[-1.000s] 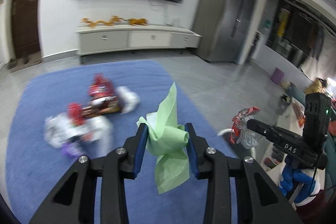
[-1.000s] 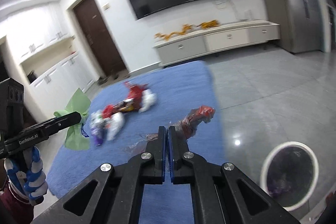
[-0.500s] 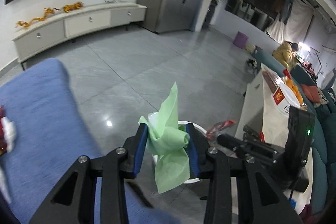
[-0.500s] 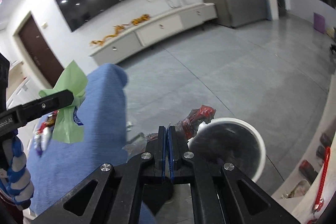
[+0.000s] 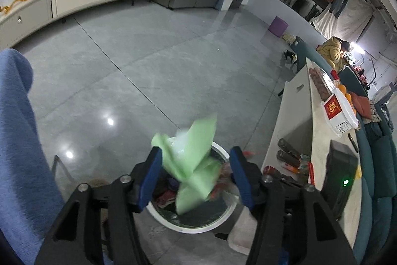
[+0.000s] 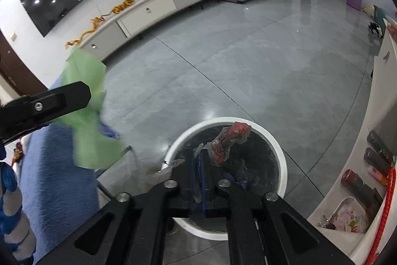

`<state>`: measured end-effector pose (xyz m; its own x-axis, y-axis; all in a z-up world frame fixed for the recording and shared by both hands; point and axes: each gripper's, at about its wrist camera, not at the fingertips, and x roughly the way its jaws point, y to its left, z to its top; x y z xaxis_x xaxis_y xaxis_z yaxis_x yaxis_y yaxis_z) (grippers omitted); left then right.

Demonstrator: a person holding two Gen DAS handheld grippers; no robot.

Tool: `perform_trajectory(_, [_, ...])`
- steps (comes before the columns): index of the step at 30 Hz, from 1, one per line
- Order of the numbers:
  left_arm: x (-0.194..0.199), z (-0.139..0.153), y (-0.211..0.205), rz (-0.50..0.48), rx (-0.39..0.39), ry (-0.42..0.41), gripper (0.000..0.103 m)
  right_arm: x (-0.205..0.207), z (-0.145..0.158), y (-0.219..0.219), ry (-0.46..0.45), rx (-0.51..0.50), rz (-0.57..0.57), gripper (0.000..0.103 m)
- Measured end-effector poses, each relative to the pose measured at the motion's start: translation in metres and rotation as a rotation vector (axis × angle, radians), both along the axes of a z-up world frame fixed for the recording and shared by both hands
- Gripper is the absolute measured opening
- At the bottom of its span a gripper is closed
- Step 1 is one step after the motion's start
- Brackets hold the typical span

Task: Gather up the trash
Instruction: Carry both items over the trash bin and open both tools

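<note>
A white round trash bin (image 5: 224,214) with a dark liner stands on the grey floor; it also shows in the right wrist view (image 6: 279,153). My left gripper (image 5: 196,174) is open above the bin, and a green tissue (image 5: 192,165) is loose and blurred between its jaws, dropping toward the bin. The tissue also shows in the right wrist view (image 6: 91,126) beside the left gripper's finger. My right gripper (image 6: 197,174) is shut on a crumpled red and clear plastic wrapper (image 6: 228,141), held over the bin.
A blue carpet (image 5: 17,153) lies at the left, also visible in the right wrist view (image 6: 57,180). A white low table (image 5: 310,131) with bottles and a basket stands at the right. A TV cabinet (image 6: 158,7) lines the far wall.
Both grippers have swung from the carpet to above the bin. My left gripper has opened wide and let go of the green tissue, which is falling. The right gripper stays shut on the wrapper.
</note>
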<state>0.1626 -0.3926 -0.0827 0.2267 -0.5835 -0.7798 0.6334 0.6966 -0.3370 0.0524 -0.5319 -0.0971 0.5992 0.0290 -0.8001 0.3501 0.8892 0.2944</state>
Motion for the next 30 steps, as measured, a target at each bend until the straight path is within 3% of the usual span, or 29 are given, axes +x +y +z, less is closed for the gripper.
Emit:
perform_trajectory(1, [0.001,-0.001,-0.002,-0.003,-0.002,0.005,0.061,0.000,-0.001,-0.001,0.003,0.000,-0.009,0.039])
perform_trajectory(2, [0.002,-0.001,-0.004,-0.004,-0.002,0.006,0.062,-0.001,-0.003,-0.003,0.003,0.001,-0.018,0.044])
perform_trajectory(9, [-0.005,0.004,0.005,0.025,-0.001,-0.037,0.062,-0.011,0.002,-0.005,0.006,-0.044,-0.066,0.044])
perform_trajectory(16, [-0.031,0.031,0.038,0.121,0.024,-0.207,0.062,-0.028,0.032,0.003,-0.057,-0.144,-0.127,0.044])
perform_trajectory(21, [-0.048,0.050,0.069,0.188,0.015,-0.284,0.062,-0.041,0.055,0.018,-0.102,-0.214,-0.149,0.044])
perform_trajectory(25, [-0.060,0.066,0.100,0.246,0.008,-0.342,0.071,-0.048,0.074,0.037,-0.140,-0.260,-0.142,0.047])
perform_trajectory(30, [-0.077,0.080,0.133,0.302,0.014,-0.413,0.073,-0.055,0.096,0.062,-0.192,-0.305,-0.118,0.051])
